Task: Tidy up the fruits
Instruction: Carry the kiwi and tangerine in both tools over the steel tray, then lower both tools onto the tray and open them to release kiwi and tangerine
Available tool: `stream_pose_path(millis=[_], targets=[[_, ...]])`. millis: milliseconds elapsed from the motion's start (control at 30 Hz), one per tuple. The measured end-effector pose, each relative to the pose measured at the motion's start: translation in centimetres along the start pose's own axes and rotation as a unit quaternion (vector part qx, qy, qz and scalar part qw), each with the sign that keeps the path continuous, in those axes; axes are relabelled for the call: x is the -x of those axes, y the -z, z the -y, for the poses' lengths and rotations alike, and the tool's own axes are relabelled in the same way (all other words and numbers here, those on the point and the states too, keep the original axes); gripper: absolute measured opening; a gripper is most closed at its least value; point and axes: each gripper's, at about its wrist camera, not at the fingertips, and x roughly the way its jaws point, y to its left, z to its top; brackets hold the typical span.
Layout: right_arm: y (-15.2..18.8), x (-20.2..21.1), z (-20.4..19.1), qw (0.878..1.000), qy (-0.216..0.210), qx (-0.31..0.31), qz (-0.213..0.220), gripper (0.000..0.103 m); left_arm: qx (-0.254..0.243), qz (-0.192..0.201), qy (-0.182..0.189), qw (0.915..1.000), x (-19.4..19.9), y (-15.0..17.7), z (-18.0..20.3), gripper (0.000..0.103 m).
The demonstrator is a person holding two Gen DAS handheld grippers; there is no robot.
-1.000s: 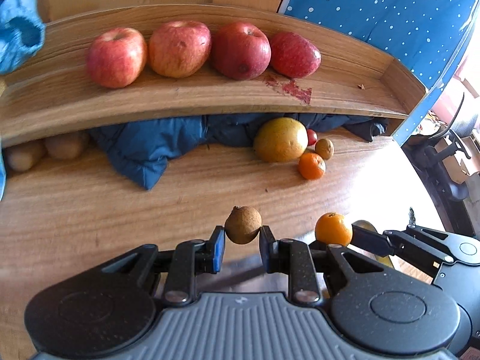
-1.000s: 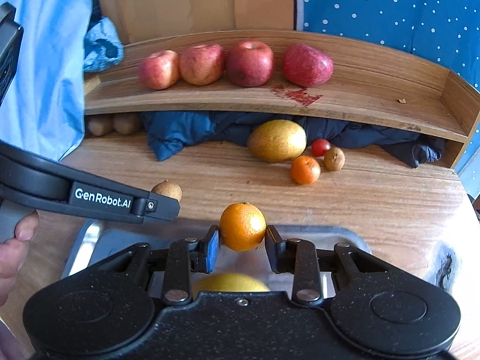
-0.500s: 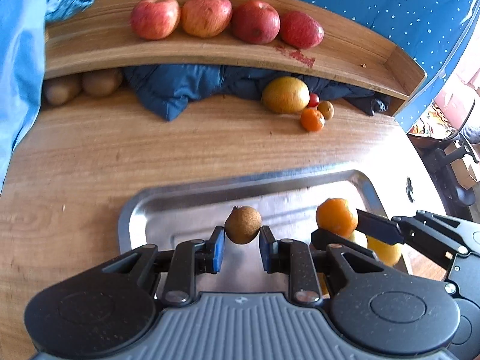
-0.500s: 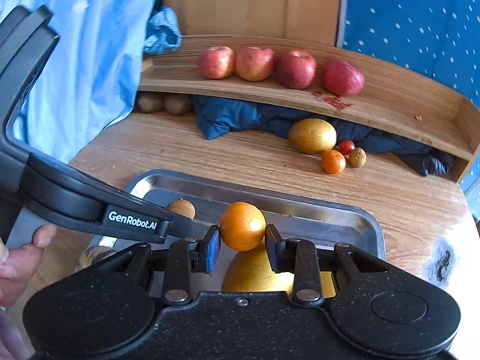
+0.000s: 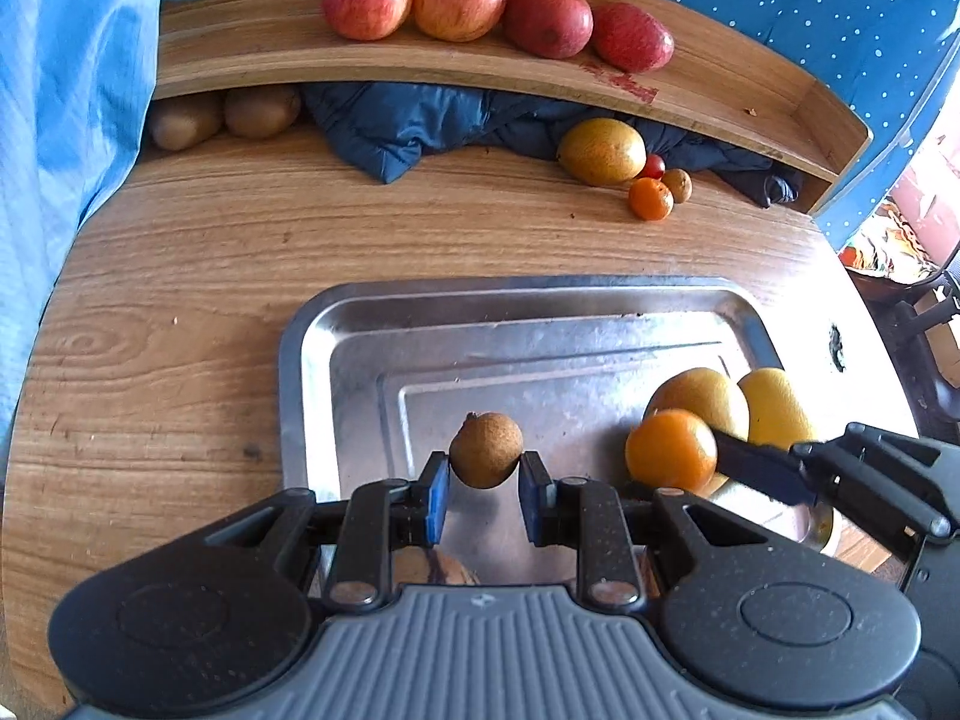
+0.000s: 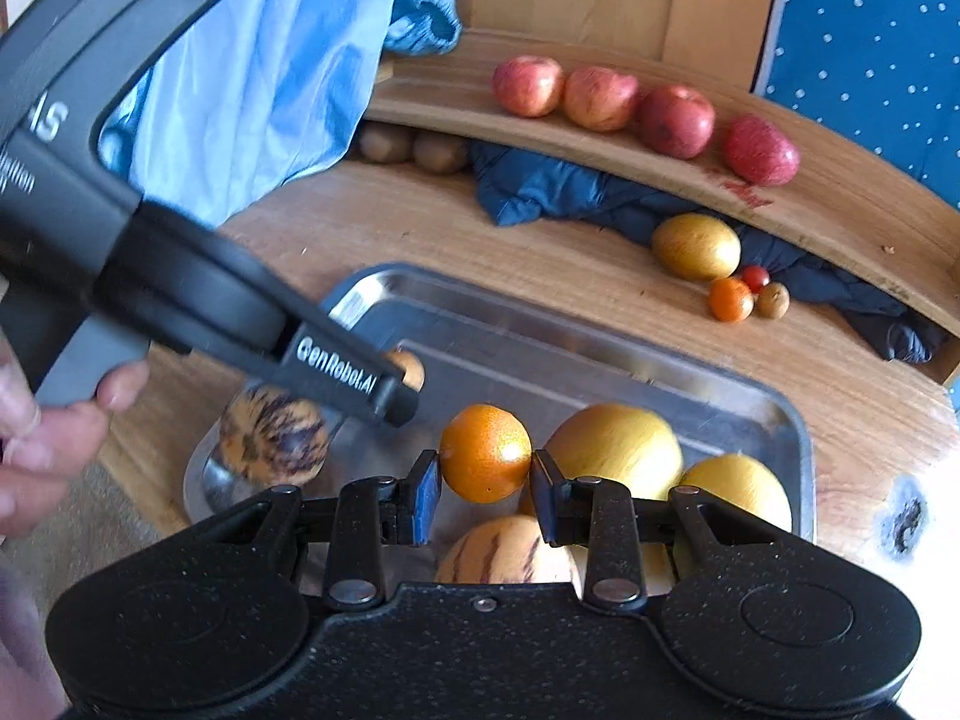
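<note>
My left gripper (image 5: 483, 495) is shut on a small brown fruit (image 5: 486, 449), held above the steel tray (image 5: 510, 300). My right gripper (image 6: 485, 492) is shut on an orange (image 6: 485, 453) over the same tray (image 6: 660, 354); that orange (image 5: 671, 451) also shows at the right of the left wrist view. Yellow melons (image 6: 615, 447) and a striped fruit (image 6: 507, 549) lie in the tray under the right gripper. Another striped fruit (image 6: 273, 435) sits at the tray's near left corner. The small brown fruit (image 6: 410, 367) peeks out behind the left gripper's finger.
Several red apples (image 5: 456, 3) line a curved wooden shelf (image 5: 360, 60). Below it lie a dark blue cloth (image 5: 420, 120), two kiwis (image 5: 261, 111), a yellow-green fruit (image 5: 602, 151), a small orange (image 5: 650, 198), a cherry tomato (image 5: 654, 166) and a brown fruit (image 5: 678, 185). A hand (image 6: 42, 438) holds the left gripper.
Both grippers have drawn back from the shelf with their fruits still held, and the steel tray with its melons and striped fruits has come into view beneath them.
</note>
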Motion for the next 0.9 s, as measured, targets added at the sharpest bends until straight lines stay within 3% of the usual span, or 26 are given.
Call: stream_pose_path(millis=[467,733,900], targets=[[0.5,0.8,-0.2,1.0,0.01,0.007,0.0,0.039,0.007,-0.01,-0.006,0.9999,0.5,0.6,-0.1,0.027],[0.7,1.8,-0.1,1.0,0.018,0.003,0.009,0.059,0.013,-0.007,-0.003,0.9999,1.1,0.9,0.0,0.028],[1.1,2.8,0.0,0.999,0.027,-0.006,0.019,0.074,0.025,0.003,0.013,0.9996,2.0,1.2,-0.2,0.038]])
